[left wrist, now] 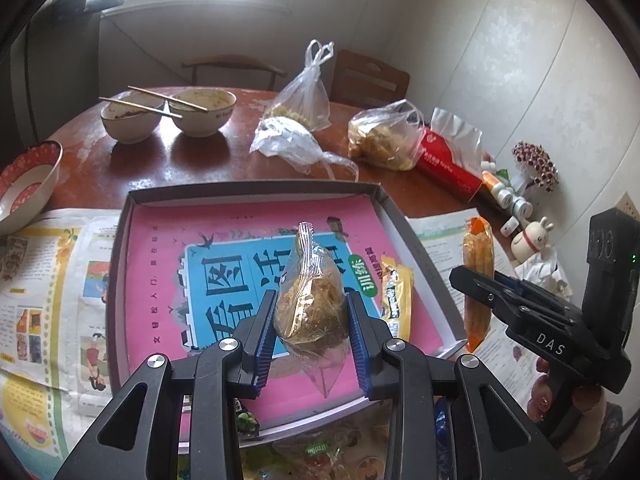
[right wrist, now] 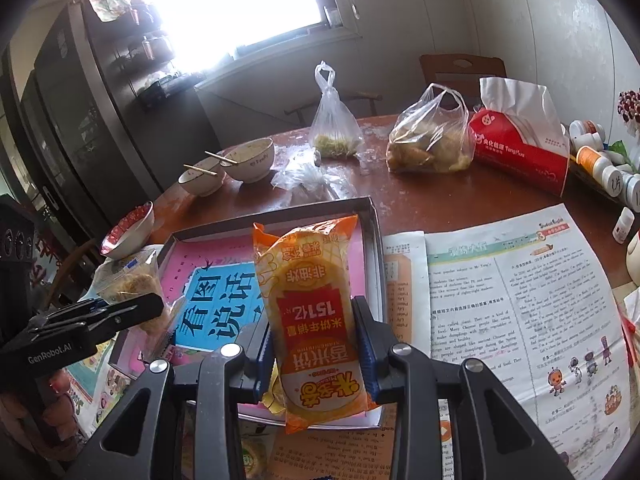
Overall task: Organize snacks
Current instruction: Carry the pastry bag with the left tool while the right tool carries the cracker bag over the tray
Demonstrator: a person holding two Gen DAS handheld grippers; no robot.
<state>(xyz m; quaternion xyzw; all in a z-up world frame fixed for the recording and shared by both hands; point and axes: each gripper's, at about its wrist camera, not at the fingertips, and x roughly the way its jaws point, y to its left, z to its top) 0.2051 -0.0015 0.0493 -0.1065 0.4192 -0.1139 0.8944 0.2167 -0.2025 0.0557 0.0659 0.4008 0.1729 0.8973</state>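
Left gripper [left wrist: 311, 312]: blue ribbed pads pinch a clear plastic packet of brown shredded snack [left wrist: 310, 292], sealed end up, held above the shallow grey cardboard box lid [left wrist: 256, 189]. The lid is lined with a pink sheet with a blue panel of large Chinese characters [left wrist: 224, 280].

Right gripper [right wrist: 316, 344]: clamped on an orange-and-yellow rice-cracker packet with a red band [right wrist: 310, 304], upright, print upside down, also over the lid, nearer its right wall.

Only the left view shows:
- a small yellow wrapped bar [left wrist: 396, 296] lying in the lid by its right wall
- more wrapped snacks below the lid's near edge, partly hidden by the gripper
- the right gripper from the side, its orange packet edge-on

Only the right view shows:
- printed text on the white newspaper sheet [right wrist: 512, 304] right of the lid
- a hand [right wrist: 52, 400] on the left gripper's handle
- the window and dark cabinet at left

Both views: round brown wooden table [left wrist: 192, 160], two white bowls with chopsticks [left wrist: 168, 114], clear plastic bags of food [left wrist: 380, 136], red tissue pack [left wrist: 448, 160], all beyond the lid.
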